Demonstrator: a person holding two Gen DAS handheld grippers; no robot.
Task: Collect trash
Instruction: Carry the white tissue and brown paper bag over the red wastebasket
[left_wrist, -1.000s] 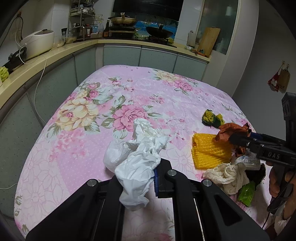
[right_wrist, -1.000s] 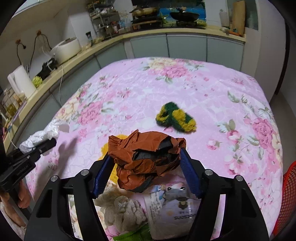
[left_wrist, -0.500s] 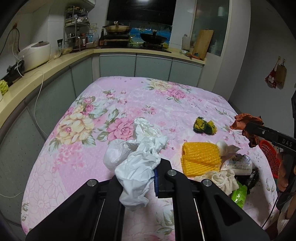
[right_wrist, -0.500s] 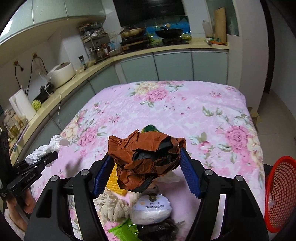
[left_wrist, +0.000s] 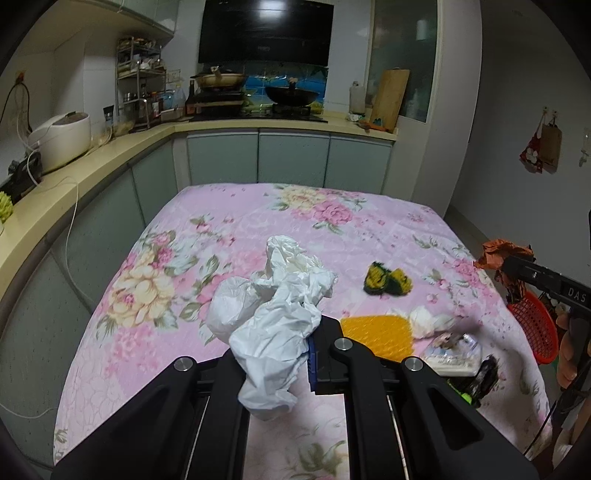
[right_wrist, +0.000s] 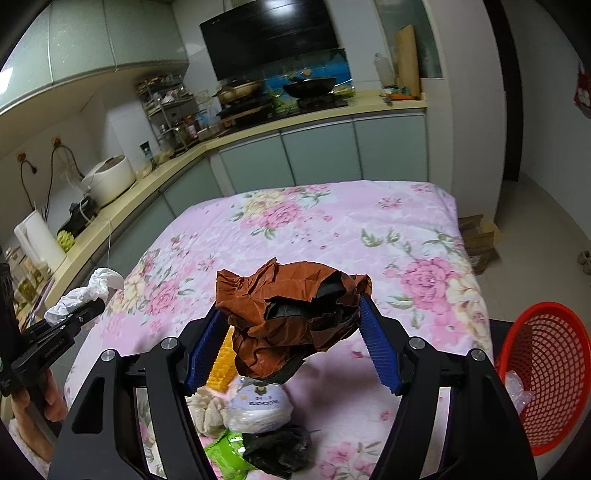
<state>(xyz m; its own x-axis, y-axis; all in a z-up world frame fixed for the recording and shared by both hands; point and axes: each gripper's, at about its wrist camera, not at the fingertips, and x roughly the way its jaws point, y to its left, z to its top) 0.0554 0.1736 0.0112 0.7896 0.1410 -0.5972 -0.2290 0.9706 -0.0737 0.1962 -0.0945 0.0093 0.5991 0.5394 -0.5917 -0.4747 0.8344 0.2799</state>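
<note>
Tissue wad (left_wrist: 275, 332) upright; brown wrapper (right_wrist: 291, 317) crosswise.

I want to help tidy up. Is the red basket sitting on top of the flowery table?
No, the red basket stands off the edge of the flowery table, lower down beside it.

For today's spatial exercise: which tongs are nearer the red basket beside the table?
Right. The right tongs, gripping crumpled brown paper, hang just beside the red basket; the left tongs, holding white paper, are across the table.
</note>
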